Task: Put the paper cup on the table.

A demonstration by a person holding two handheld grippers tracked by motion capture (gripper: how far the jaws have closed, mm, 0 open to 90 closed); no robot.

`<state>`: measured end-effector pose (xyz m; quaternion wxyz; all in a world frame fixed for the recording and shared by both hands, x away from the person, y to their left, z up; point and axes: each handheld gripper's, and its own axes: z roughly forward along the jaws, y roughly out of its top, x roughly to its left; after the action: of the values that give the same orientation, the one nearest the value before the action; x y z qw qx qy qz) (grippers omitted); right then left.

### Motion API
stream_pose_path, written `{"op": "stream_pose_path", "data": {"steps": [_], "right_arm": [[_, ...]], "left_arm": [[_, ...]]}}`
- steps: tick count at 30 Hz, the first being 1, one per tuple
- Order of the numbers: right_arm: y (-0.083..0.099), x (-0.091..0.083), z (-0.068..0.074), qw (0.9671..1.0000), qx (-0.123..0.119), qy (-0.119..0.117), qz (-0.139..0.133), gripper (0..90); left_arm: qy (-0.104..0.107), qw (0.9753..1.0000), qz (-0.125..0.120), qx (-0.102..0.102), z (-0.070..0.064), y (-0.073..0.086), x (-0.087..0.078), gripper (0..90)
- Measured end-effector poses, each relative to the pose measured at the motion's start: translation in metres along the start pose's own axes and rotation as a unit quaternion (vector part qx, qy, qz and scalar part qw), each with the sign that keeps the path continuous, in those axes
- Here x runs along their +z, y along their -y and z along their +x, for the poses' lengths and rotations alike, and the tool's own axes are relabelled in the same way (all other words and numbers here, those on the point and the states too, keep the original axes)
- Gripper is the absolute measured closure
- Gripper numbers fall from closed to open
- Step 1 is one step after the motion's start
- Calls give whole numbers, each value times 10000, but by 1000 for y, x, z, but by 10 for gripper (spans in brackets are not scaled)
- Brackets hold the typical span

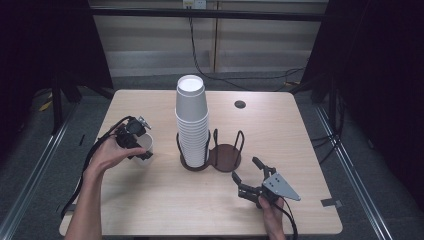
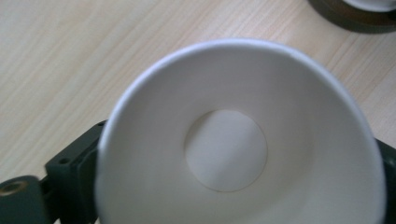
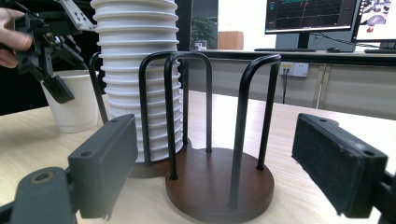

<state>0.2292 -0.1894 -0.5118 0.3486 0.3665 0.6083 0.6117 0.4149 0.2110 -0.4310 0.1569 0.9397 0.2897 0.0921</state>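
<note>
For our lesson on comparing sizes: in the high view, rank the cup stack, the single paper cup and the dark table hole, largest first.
1. cup stack
2. single paper cup, partly hidden by the left claw
3. table hole

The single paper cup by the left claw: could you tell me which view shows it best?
The left gripper view: the single paper cup shows its empty inside close up. The right gripper view gives its side; the high view has it small.
</note>
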Motion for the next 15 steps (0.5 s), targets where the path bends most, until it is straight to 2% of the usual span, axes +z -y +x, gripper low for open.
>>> {"op": "stream_pose_path", "data": {"steps": [2, 4, 15], "right_arm": [[0, 0, 0, 10000, 4, -1, 0, 137], [0, 0, 0, 10000, -1, 0, -1, 137], [0, 0, 0, 10000, 0, 0, -3, 137]], "left_arm": [[-55, 9999, -12, -102, 0, 1, 3, 65], [-37, 10000, -34, -84, 1, 2, 3, 77], [201, 9994, -157, -213, 2, 12, 7, 90]]}}
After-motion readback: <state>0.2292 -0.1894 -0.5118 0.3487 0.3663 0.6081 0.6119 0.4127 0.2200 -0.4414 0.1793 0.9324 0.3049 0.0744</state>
